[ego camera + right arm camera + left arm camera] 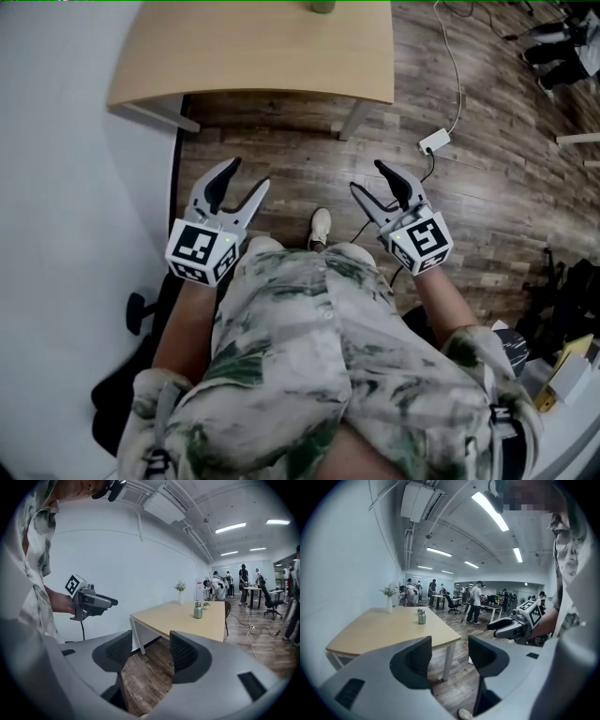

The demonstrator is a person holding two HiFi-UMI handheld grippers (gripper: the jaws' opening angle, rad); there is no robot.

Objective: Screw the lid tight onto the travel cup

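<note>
The wooden table [253, 56] stands well ahead of the person. The left gripper [246, 178] and right gripper [367, 178] are both spread and empty. The green cup [198, 610] stands on the tabletop, far off. I judge this the approach; next comes stepping closer to reach it.

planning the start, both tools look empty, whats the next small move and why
Probably step up to the table: the cup stands on it well out of reach, while the left tool and right tool are open, empty, over the floor.
</note>
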